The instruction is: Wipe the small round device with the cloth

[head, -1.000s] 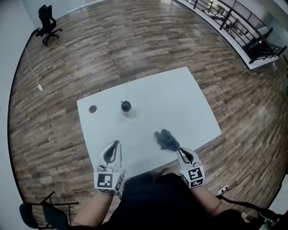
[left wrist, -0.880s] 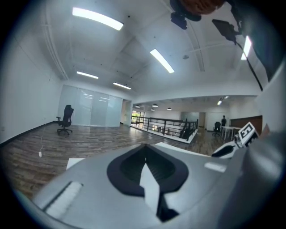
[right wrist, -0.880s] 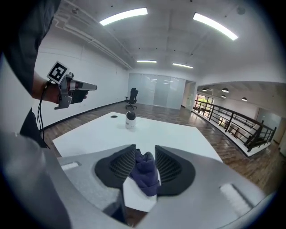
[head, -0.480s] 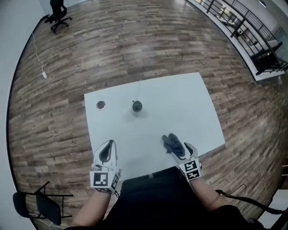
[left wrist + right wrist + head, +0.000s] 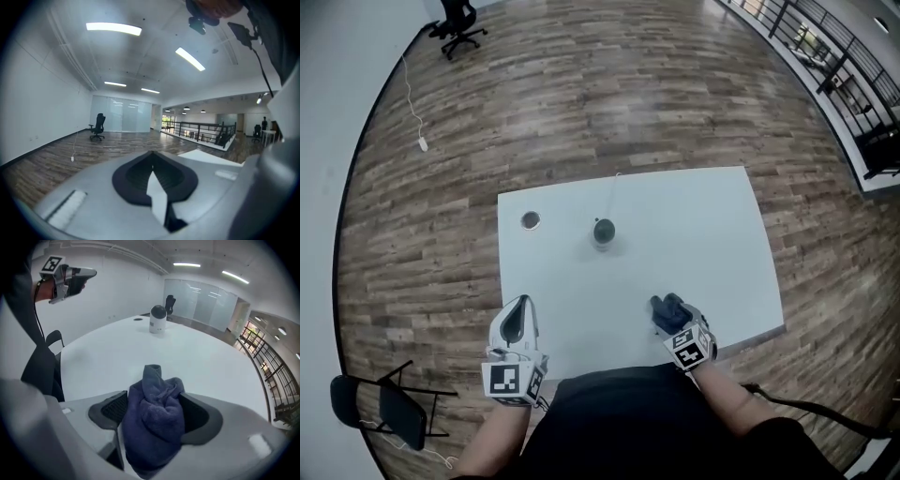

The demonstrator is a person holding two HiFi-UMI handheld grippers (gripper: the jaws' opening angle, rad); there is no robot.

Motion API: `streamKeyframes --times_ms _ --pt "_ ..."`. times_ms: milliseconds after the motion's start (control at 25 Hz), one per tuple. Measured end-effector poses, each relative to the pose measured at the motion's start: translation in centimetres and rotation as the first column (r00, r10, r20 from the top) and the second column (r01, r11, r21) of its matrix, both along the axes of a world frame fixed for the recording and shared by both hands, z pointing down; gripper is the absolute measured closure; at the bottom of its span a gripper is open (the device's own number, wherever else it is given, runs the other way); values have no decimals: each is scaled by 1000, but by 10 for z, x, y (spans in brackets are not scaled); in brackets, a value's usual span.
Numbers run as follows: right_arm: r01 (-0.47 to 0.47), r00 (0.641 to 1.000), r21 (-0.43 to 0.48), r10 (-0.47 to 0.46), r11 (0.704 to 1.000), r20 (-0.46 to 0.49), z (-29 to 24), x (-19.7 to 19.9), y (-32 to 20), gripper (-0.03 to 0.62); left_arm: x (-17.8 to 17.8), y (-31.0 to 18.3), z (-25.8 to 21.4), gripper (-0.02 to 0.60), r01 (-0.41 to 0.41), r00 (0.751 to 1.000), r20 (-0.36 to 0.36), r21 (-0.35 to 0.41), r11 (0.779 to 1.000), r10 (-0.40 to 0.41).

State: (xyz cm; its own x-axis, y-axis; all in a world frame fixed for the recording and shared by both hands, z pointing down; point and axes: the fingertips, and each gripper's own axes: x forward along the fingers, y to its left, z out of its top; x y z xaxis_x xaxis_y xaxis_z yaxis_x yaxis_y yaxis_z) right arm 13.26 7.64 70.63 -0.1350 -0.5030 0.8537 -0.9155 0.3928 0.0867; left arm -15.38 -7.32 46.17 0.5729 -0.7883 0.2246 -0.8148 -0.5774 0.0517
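Right gripper (image 5: 677, 321) at the near edge of the table (image 5: 712, 234): jaws have just been opening and stand wide, released. The bunched blue cloth (image 5: 154, 423) sits between them. Left gripper (image 5: 517, 319) is clenched and empty. The small round device (image 5: 603, 231) stands upright mid-table, well apart from the 2 grippers.

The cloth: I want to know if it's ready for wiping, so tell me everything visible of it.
The cloth is a dark blue, soft, towel-like rag, crumpled into an upright bunch with a folded tip on top. It stands between the jaws of the right gripper, which have just been opening and are wide apart, so it looks loosely cradled, not pinched. It is near the white table's front edge, well apart from the small round device.
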Motion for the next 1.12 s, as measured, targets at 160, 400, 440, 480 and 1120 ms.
streamKeyframes --times_ms 160,400,440,480,1120 --pt "22 1000 -12 -22 1000 16 7 -3 -2 252 4 6 -5 574 10 999 34 -5 1000 -10" --pt "-16 998 16 15 1000 58 5 4 -15 337 3 12 -3 574 33 997 64 -18 999 -31" --pt "-12 998 14 11 1000 54 5 6 -17 370 3 11 -3 574 36 997 67 -19 999 -34" --pt "-4 999 10 4 1000 52 5 8 -19 396 4 11 -4 574 37 997 70 -17 999 -35" --pt "108 990 223 -124 969 60 -56 -12 -105 459 -11 19 -9 574 133 988 82 -17 991 -132"
